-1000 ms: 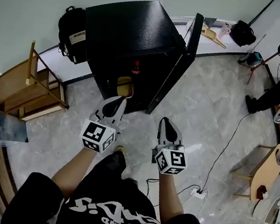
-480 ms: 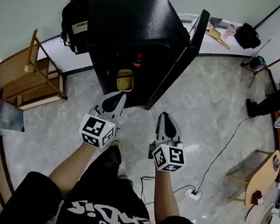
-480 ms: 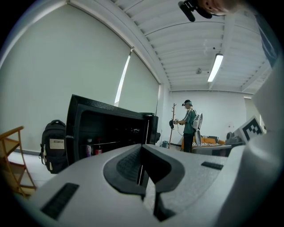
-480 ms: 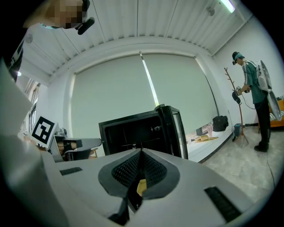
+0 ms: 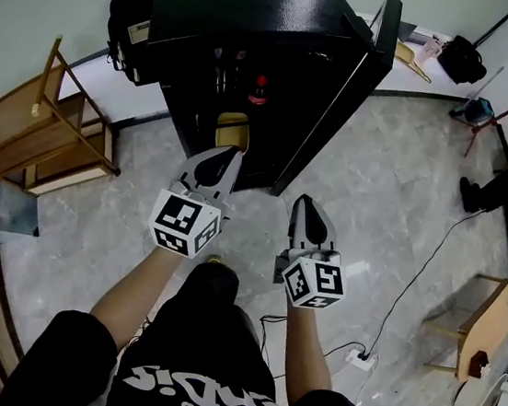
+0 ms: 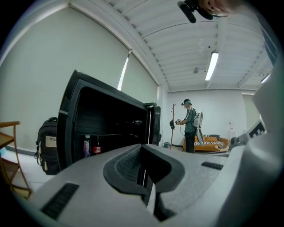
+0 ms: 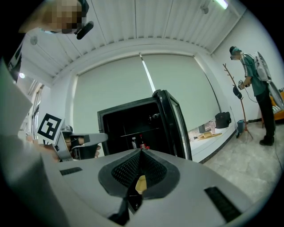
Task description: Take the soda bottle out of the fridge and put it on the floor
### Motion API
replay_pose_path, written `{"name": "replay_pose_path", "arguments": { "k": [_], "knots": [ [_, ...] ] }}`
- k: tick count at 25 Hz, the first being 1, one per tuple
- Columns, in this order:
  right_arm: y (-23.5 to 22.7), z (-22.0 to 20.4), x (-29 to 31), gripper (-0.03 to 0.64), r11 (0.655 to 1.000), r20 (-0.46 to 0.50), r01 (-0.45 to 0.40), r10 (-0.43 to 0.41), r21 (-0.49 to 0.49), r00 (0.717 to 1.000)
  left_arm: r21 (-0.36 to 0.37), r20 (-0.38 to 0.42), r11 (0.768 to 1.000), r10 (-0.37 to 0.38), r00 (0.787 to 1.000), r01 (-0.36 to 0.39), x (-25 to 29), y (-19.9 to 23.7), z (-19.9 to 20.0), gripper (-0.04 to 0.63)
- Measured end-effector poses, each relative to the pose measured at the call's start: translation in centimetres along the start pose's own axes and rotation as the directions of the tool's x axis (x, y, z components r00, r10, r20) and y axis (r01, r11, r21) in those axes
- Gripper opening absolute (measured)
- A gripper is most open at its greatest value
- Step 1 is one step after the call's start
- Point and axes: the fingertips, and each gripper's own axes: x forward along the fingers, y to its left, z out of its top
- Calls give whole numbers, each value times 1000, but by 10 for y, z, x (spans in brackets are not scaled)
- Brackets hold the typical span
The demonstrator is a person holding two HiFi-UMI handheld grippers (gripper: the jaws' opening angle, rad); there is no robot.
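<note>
Here both claws are closed tight with nothing between the jaws: the left gripper (image 5: 231, 154) and the right gripper (image 5: 302, 200). Ahead of their tips, well apart, the soda bottle (image 5: 260, 90) stands on a shelf inside the open fridge (image 5: 243, 1).

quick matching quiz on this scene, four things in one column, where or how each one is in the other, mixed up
1. soda bottle
2. backpack
3. fridge door
4. left tongs

a. swung open
b. shut, nothing held
c. outside the fridge, beside it
d. standing inside the fridge

Pairs: 1-d, 2-c, 3-a, 4-b
</note>
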Motion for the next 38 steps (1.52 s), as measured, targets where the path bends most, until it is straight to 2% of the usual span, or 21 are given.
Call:
{"name": "replay_pose_path", "arguments": {
  "k": [5, 6, 10, 13, 15, 19, 22, 25, 33, 38],
  "knots": [
    [-9, -20, 11, 21, 1000, 1, -3, 3, 1, 1000, 2, 10, 1000, 5, 1000, -5, 14, 8, -25, 9],
    [-11, -22, 13, 21, 1000, 0, -2, 2, 2, 1000, -3, 7, 1000, 5, 1000, -5, 17, 10, -29, 30],
    [-16, -28, 19, 22, 1000, -8, -4, 4, 1, 1000, -19, -1, 1000, 19, 1000, -19, 30, 19, -41, 231],
    [-19, -33, 23, 21, 1000, -15, -3, 4, 7, 1000, -20, 9, 998, 58, 998, -58, 40, 28, -47, 395],
    [-24, -36, 26, 21, 1000, -16, 4, -4, 21, 1000, -23, 10, 996, 89, 996, -89, 46, 34, -51, 438],
    [-28, -42, 33, 21, 999, -22, 11, -10, 33, 1000, -37, -14, 993, 114, 993, -115, 67, 49, -69, 445],
    [-32, -44, 39, 21, 999, -20, 18, -17, 42, 1000, -19, -17, 991, 134, 991, -135, 90, 63, -84, 443],
    [-38, -49, 45, 22, 999, -29, 19, -18, 48, 999, 4, -15, 991, 135, 991, -135, 119, 74, -97, 443],
    [-52, -74, 60, 21, 998, -60, 25, -21, 54, 998, 0, -42, 988, 153, 987, -153, 191, 108, -132, 443],
    [-59, -90, 68, 21, 998, -82, 37, -32, 60, 996, -5, -107, 987, 162, 981, -163, 234, 138, -162, 443]
  ]
}}
